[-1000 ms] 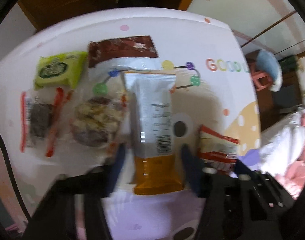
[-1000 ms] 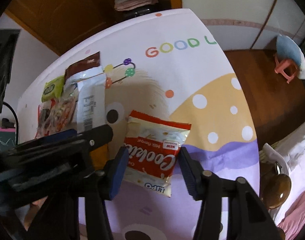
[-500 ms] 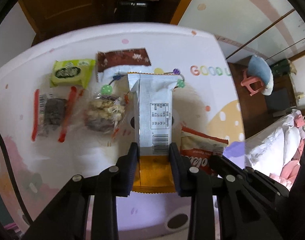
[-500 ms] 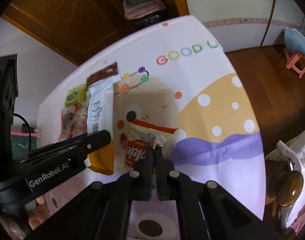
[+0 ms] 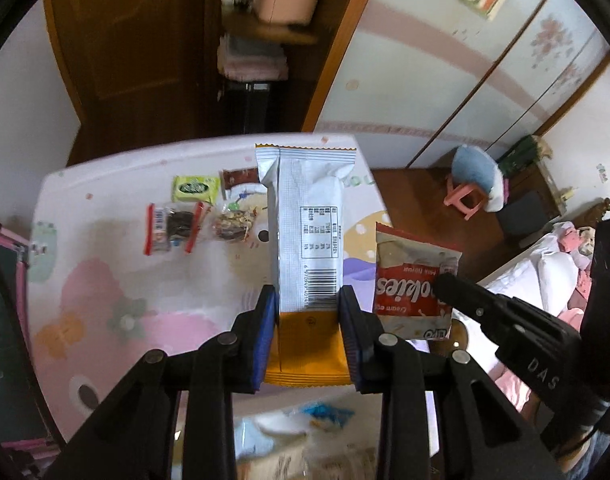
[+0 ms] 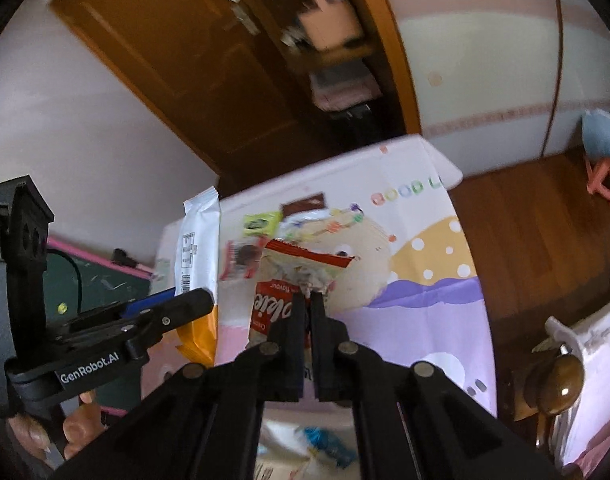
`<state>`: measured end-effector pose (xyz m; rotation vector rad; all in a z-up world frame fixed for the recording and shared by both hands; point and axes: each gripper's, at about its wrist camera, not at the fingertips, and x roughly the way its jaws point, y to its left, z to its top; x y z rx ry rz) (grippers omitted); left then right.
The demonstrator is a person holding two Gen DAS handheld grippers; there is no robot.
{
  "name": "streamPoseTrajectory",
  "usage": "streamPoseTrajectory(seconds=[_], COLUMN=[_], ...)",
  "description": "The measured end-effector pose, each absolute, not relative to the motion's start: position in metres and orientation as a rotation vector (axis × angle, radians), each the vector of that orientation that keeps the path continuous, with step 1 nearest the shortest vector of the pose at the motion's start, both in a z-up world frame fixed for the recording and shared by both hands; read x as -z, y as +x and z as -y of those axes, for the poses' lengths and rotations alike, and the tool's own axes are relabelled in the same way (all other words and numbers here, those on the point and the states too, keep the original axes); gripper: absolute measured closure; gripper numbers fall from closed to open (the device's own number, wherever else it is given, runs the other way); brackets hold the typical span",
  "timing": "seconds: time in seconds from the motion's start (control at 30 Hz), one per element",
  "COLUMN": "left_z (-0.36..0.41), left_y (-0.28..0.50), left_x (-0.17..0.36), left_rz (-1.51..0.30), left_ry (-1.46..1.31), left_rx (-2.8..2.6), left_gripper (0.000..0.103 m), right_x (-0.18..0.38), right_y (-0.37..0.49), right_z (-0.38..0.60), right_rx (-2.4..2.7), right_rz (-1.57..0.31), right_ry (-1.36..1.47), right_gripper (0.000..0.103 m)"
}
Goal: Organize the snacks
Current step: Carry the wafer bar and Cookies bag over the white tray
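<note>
Left gripper (image 5: 308,312): clamped on silver-and-orange snack pack (image 5: 307,236), lifted above table (image 5: 105,280).
Right gripper (image 6: 308,300): pinching red cookie bag (image 6: 289,280), raised.
Beyond: green packet (image 5: 195,188), brown packet (image 5: 239,178), two clear-wrapped snacks (image 5: 173,228).

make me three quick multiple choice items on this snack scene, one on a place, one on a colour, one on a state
1. Where is the green snack packet?
A. in the left claw
B. flat on the table, far side
C. on the floor

2. What colour is the lower end of the silver packet held by the left claw?
A. orange
B. blue
C. black

3. What is the right claw doing?
A. hanging open
B. shut on nothing
C. pinching the red cookie packet

Answers: 1 B, it lies on the table beside the other small snacks. 2 A, the part between the fingers is orange. 3 C, its fingers meet on the packet's crumpled middle.
</note>
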<state>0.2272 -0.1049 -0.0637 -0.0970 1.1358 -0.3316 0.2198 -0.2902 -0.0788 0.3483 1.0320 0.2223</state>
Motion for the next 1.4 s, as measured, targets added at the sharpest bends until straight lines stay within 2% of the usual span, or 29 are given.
streamPoseTrajectory(seconds=[0.17, 0.4, 0.8, 1.4], left_z=[0.083, 0.059, 0.046, 0.037], left_y=[0.161, 0.073, -0.007, -0.022], left_x=[0.015, -0.015, 0.035, 0.068], left_rz=[-1.045, -1.001, -1.147, -1.203], left_ry=[-0.088, -0.097, -0.093, -0.112], left_rx=[0.321, 0.297, 0.241, 0.197], left_gripper=[0.074, 0.073, 0.073, 0.072], right_x=[0.028, -0.009, -0.010, 0.026], right_y=[0.168, 0.107, 0.040, 0.017], right_z=[0.280, 0.264, 0.243, 0.214], right_rx=[-0.310, -0.411, -0.481, -0.433], right_rz=[-0.953, -0.910, -0.928, -1.067], right_ry=[0.304, 0.237, 0.153, 0.036], right_gripper=[0.101, 0.101, 0.101, 0.101])
